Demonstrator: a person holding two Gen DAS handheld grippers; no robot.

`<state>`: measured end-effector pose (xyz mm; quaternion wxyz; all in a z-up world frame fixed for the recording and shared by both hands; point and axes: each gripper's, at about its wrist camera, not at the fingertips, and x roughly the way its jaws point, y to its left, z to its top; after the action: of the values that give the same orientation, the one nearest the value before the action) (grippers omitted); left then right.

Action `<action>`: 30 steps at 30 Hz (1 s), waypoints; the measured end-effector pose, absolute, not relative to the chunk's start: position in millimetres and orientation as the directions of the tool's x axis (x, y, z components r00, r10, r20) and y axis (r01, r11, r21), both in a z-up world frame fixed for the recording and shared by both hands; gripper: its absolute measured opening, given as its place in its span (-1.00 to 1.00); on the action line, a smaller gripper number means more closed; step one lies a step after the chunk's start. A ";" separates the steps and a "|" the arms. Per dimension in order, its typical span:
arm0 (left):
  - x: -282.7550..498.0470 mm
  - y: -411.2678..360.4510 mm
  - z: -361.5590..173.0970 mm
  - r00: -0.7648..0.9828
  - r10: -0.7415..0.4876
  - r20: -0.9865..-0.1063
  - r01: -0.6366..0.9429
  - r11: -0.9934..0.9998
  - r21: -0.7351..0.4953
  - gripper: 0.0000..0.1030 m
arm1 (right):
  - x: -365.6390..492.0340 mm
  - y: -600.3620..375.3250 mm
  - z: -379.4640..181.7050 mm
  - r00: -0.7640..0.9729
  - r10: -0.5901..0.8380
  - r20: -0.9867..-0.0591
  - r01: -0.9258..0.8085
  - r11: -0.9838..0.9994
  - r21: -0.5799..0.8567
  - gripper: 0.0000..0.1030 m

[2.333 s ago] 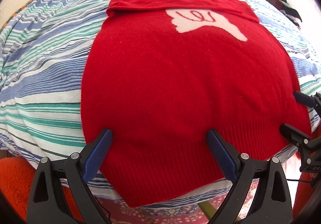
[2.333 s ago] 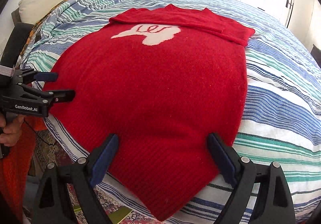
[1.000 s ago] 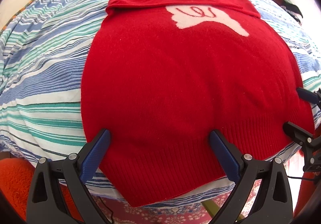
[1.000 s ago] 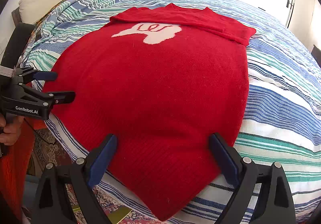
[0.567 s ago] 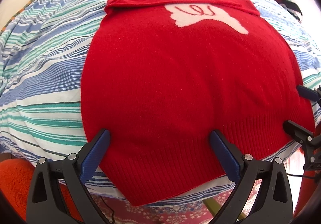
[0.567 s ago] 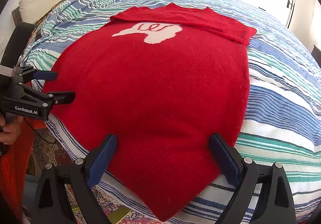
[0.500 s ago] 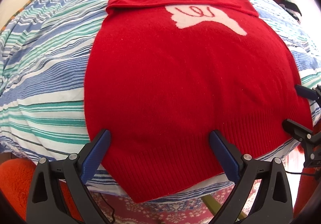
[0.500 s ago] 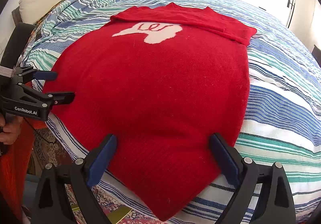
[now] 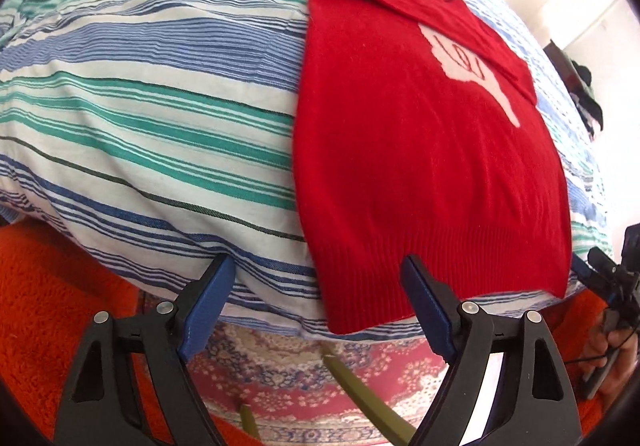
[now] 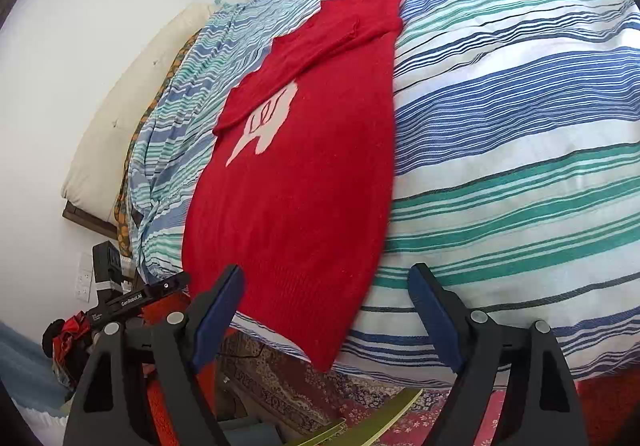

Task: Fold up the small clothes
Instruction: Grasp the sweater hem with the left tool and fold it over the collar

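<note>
Left wrist view has swung left since before, the sweater [image 9: 420,150] now off-centre on the bed [image 9: 140,106], both grippers' [image 9: 318,308] [image 10: 326,310] jaws open, empty, near its hem.

The left tool [image 9: 316,300] hangs with its blue-padded fingers [image 9: 208,300] spread wide apart, gripping nothing, straddling the near left corner of the red sweater's [image 9: 420,166] hem. The right tool [image 10: 326,306] is equally wide open, empty, its fingers [image 10: 434,312] framing the sweater's near right corner.
</note>
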<state>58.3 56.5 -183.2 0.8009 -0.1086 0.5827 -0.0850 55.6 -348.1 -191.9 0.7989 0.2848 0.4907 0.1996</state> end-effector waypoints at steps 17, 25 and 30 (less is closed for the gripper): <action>81.6 77.7 -121.2 0.280 -0.575 -0.769 -0.037 0.794 -0.607 -0.96 | 64.0 -330.5 -136.9 0.441 0.735 -0.515 -0.180 0.634 0.752 -0.89; 249.7 50.9 -76.8 0.408 -0.566 -0.717 -0.027 0.777 -0.629 -0.96 | 185.7 -359.3 -106.1 0.618 0.620 -0.484 -0.108 0.676 0.729 -0.89; 354.9 32.1 -85.0 0.426 -0.504 -0.752 -0.081 0.806 -0.586 -0.96 | 283.1 -376.4 -112.0 0.654 0.558 -0.510 -0.006 0.678 0.735 -0.89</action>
<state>354.9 32.1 -85.0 0.7960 -0.2817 0.5190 -0.1328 283.1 -376.4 -112.0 0.8336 0.3634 0.3798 0.1693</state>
